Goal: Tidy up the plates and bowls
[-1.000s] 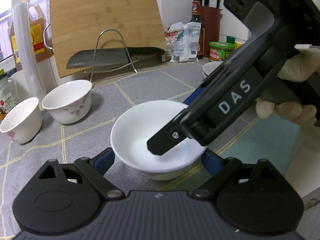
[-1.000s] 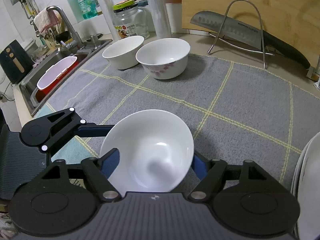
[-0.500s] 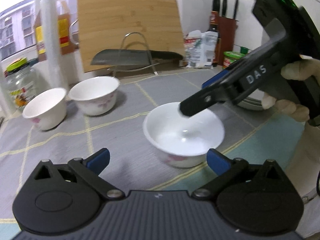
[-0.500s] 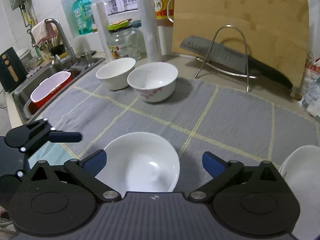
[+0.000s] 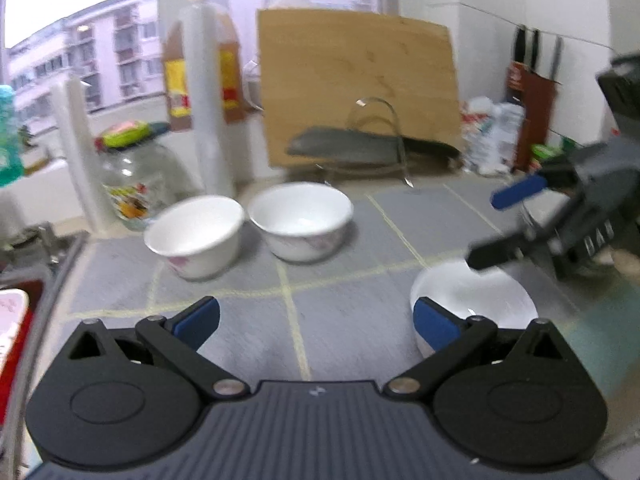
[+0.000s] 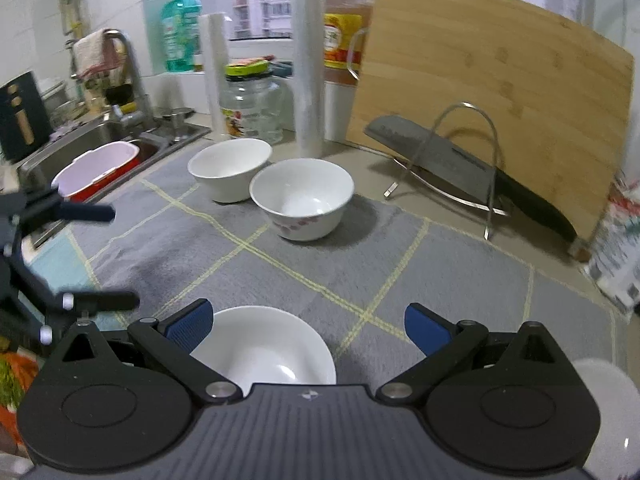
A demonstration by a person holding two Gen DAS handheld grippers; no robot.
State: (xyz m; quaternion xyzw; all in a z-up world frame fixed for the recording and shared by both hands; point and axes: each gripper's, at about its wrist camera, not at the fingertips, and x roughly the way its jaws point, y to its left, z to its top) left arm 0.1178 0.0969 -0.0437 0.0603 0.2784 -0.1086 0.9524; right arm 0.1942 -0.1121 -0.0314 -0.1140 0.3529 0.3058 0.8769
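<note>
while hovering above the grey checked mat on the tabletop, spreading wide and pinching nothing: left tongs, blue pads well apart, with only mat between them. sitting just right of the left tongs' right pad, upright on the mat, free of any grip: plain white bowl. showing in the right wrist view too, near bowl lying low and left of centre, its rim partly behind the left pad of the right tongs, also spread wide and clamping nothing. reaching in from the right edge of the left view, blurred: right tongs, hanging above the bowl, apart from it. standing side by side farther back on the mat, upright: flowered bowl and second white bowl, almost touching. leaning behind them against the wall: wooden cutting board, with a cleaver resting in a wire rack. peeking in at the lower right corner of the right view: white plate edge.
</note>
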